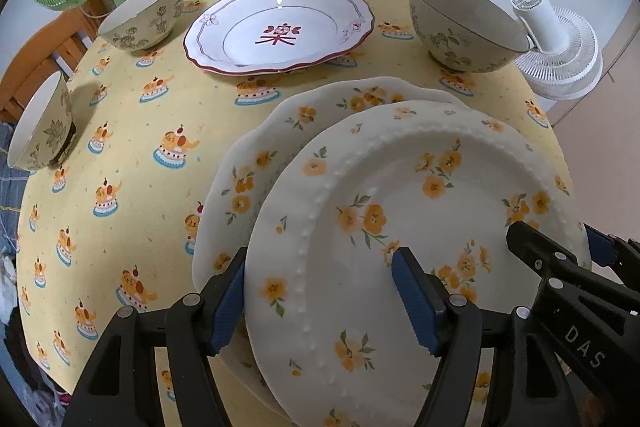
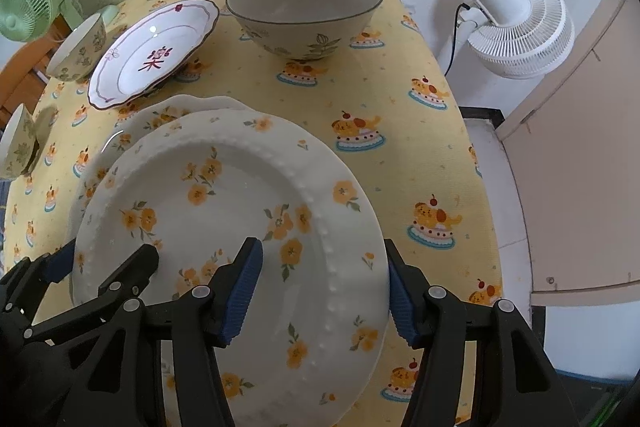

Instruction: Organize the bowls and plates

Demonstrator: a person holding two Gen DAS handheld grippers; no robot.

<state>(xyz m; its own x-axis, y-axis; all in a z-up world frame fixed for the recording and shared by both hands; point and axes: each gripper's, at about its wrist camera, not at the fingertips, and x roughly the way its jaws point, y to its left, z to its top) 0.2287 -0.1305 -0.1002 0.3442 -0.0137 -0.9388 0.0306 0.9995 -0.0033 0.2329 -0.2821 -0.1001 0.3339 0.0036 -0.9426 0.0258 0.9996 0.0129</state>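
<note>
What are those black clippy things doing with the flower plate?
Two handheld grippers, the left gripper and right gripper, straddle opposite edges of the top flower plate. It sits partly over a second flower plate. Whether the fingers are squeezing it is unclear. A red-trimmed plate and three bowls wait further back.

The left hand-held gripper (image 1: 320, 301) straddles the rim of a floral plate (image 1: 400, 227), jaws apart. This plate overlaps another floral plate (image 1: 256, 163) on the table (image 1: 132, 131).
</note>
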